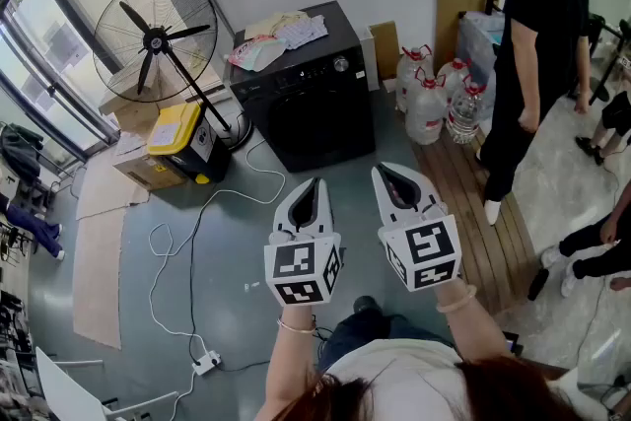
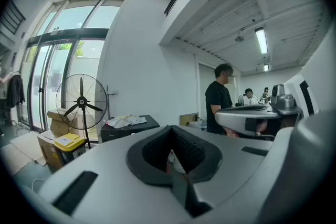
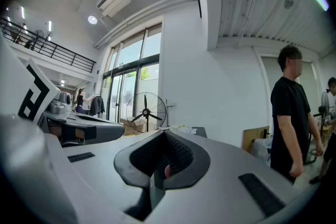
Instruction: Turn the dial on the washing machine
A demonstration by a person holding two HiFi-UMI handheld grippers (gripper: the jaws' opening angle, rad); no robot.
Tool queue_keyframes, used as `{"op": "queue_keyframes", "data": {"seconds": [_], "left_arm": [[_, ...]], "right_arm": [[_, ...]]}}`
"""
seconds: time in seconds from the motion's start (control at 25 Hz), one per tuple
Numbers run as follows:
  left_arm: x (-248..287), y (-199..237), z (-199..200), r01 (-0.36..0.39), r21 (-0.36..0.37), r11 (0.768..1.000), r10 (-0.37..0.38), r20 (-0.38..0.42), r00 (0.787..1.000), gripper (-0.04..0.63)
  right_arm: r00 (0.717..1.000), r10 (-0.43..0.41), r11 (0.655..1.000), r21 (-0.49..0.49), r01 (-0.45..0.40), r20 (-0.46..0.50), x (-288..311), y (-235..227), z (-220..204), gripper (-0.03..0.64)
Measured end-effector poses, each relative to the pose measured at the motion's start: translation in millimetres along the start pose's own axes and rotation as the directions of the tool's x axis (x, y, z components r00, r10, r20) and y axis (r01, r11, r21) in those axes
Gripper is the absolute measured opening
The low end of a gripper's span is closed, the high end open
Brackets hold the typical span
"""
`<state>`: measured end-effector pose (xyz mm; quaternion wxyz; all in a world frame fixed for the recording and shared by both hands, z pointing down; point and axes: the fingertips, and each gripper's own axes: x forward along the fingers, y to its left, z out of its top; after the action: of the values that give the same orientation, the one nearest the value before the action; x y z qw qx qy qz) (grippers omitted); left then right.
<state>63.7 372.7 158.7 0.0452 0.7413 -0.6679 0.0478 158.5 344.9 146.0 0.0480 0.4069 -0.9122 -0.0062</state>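
The black front-loading washing machine [image 1: 311, 108] stands against the far wall, with its round silver dial [image 1: 341, 64] on the top right of the front panel. Both grippers are held side by side well short of it, over the grey floor, pointing toward it. My left gripper [image 1: 315, 183] is shut with nothing in it. My right gripper [image 1: 385, 172] is shut and empty too. The machine shows small past the jaws in the left gripper view [image 2: 126, 130] and in the right gripper view [image 3: 198, 132].
Clothes [image 1: 278, 36] lie on top of the machine. A standing fan [image 1: 156, 39] and a yellow-lidded box [image 1: 178, 131] are left of it, water bottles [image 1: 430, 99] right. A person in black [image 1: 537, 35] stands at the right by wooden planks [image 1: 475, 202]. A cable and power strip [image 1: 205, 363] lie on the floor.
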Motion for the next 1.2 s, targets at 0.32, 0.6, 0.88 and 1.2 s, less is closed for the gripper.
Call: {"op": "queue_keyframes", "data": {"seconds": [0.32, 0.6, 0.88, 1.2], "left_arm": [[25, 20, -1, 0.022, -0.009, 1.000, -0.022, -0.003, 1.000, 0.014], [52, 40, -3, 0.046, -0.013, 0.999, -0.046, 0.002, 0.999, 0.015], [76, 63, -7, 0.068, -0.016, 0.998, -0.068, 0.000, 0.998, 0.014], [104, 78, -12, 0.090, -0.028, 0.996, -0.090, -0.017, 0.996, 0.014]], "right_arm": [[0.999, -0.027, 0.999, -0.034, 0.027, 0.018, 29, -1, 2, 0.021], [0.999, -0.022, 1.000, 0.014, 0.021, 0.035, 59, -3, 1, 0.021], [0.997, -0.061, 0.997, 0.042, 0.059, 0.045, 91, -9, -1, 0.021], [0.994, -0.104, 0.995, 0.008, 0.104, 0.036, 122, -18, 0, 0.021]]}}
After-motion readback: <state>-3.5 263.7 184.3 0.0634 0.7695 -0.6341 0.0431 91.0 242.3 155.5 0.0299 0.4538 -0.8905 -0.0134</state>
